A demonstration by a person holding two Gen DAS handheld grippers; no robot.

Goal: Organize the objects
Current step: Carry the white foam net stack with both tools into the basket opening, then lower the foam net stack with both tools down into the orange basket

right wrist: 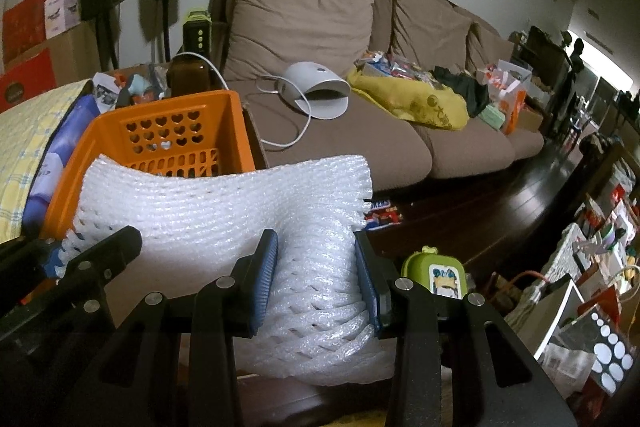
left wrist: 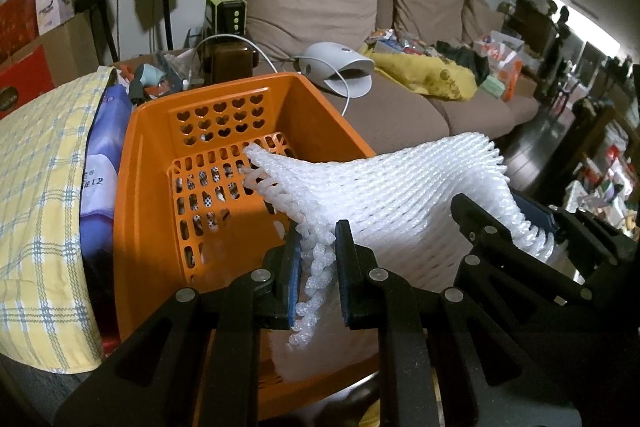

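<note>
Both tools were clenched on the white foam net (left wrist: 384, 195) – left tool (left wrist: 318, 267) pinching a thin edge, right tool (right wrist: 316, 283) squeezing a thicker bunch. It hung stretched over the orange basket (left wrist: 132, 187), far corner already dipping inside. I'd lower both ends together so it folds in rather than draping over the rim – checked cloth (left wrist: 36, 195) and sofa (right wrist: 352, 143) crowded close

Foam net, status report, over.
Both grippers, left and right, shut on foam net. Net stretched over orange basket. Nothing blocking.
</note>
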